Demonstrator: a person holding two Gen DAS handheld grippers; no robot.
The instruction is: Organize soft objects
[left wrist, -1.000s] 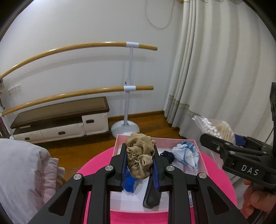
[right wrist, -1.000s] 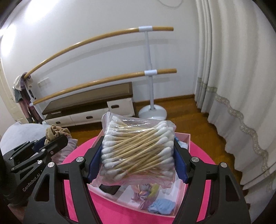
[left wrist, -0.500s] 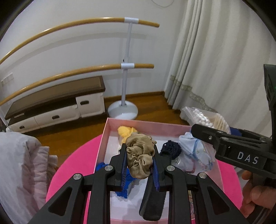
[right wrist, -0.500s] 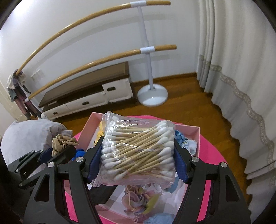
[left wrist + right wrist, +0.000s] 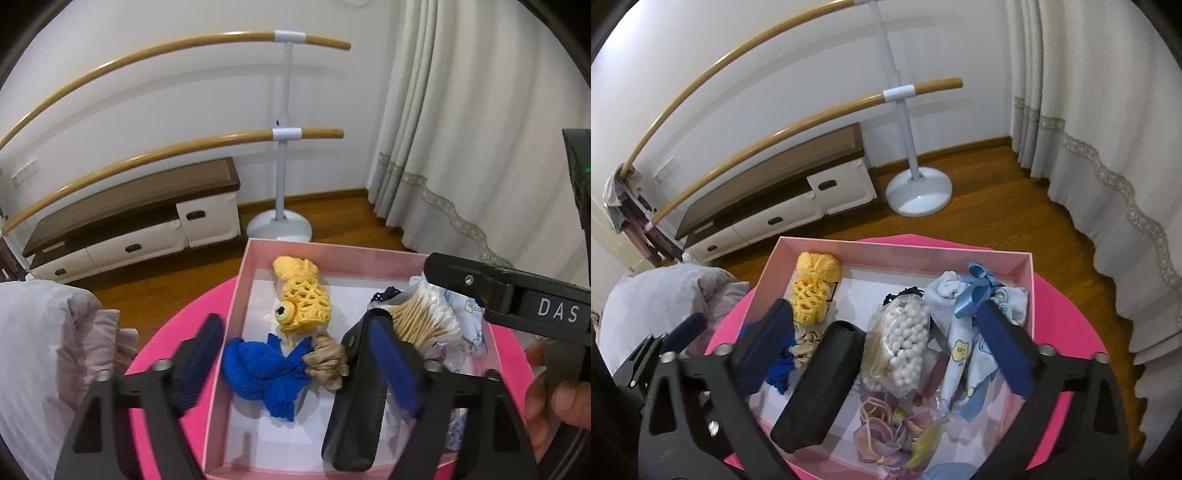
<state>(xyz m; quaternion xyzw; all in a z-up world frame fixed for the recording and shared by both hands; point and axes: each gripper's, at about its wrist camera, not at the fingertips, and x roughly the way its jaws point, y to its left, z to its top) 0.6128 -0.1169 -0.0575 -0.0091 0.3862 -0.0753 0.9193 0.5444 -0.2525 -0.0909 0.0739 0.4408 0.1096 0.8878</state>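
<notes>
Soft objects lie gathered in the pink box (image 5: 1030,269) on the round pink tabletop (image 5: 1082,332); we judge the step in hand to be the release of two items into it. In the left wrist view the left claw (image 5: 295,354) has its jaws opening, one pad outside the box wall at nine o'clock, the other over the box floor at three o'clock; the tan scrunchie (image 5: 327,360) lies free between them, touching the blue knit piece (image 5: 264,373), with the yellow crochet piece (image 5: 301,299) at twelve o'clock of both. In the right wrist view the right claw (image 5: 890,354) is likewise opening, its pads well apart; the bag of cotton swabs (image 5: 903,343) rests on the box contents between them, and neither pad appears to press it. The patterned baby cloth (image 5: 964,354) with its blue ribbon lies at three o'clock of the bag, the pastel hair ties (image 5: 886,432) at six o'clock. We hold both claws to be released and empty. The next move, in our judgement, calls for lifting each claw straight clear without dragging cloth, then seeking any remaining soft item outside the box.
</notes>
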